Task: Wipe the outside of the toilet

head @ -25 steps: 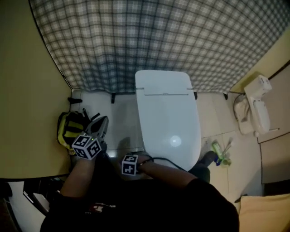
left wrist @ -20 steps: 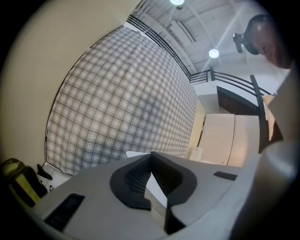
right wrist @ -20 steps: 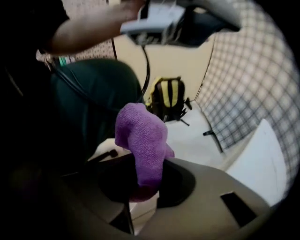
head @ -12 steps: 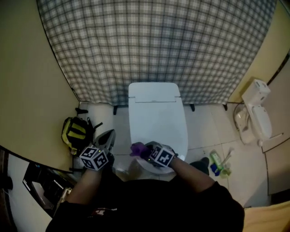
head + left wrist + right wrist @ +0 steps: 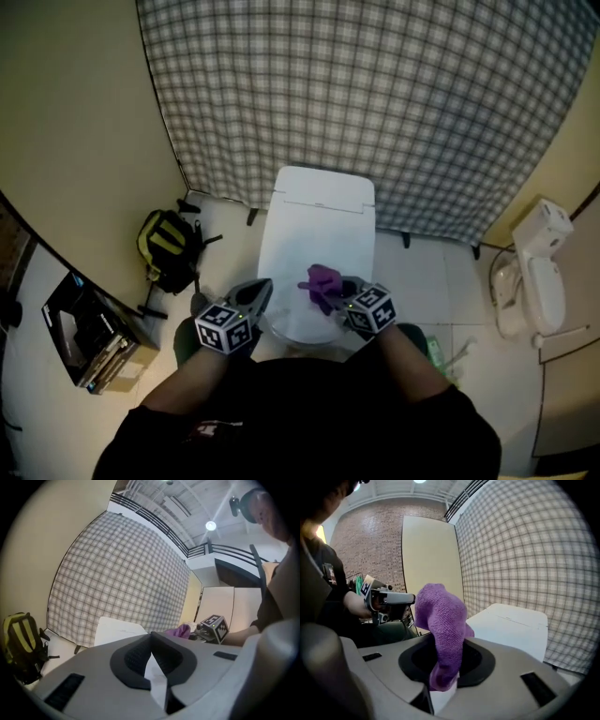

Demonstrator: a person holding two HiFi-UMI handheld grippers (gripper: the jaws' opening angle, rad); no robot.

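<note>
The white toilet (image 5: 317, 234) stands with its lid down against the plaid curtain; it also shows as a toilet lid (image 5: 513, 623) in the right gripper view. My right gripper (image 5: 336, 289) hovers over the front of the lid, shut on a purple cloth (image 5: 323, 279) that sticks up from its jaws as a bunched cloth (image 5: 440, 620). My left gripper (image 5: 255, 296) is just off the toilet's front left, jaws closed together with nothing between them (image 5: 151, 635). From the left gripper view the cloth (image 5: 179, 631) shows to the right.
A yellow and black backpack (image 5: 169, 246) lies on the floor left of the toilet. A box of items (image 5: 86, 333) sits by the left wall. A white fixture (image 5: 536, 272) and a green bottle (image 5: 441, 352) are at the right. The plaid curtain (image 5: 375, 103) hangs behind.
The right gripper came up from low at the toilet's front left to over the front of the lid, the purple cloth now in sight. The left gripper shifted slightly right.
</note>
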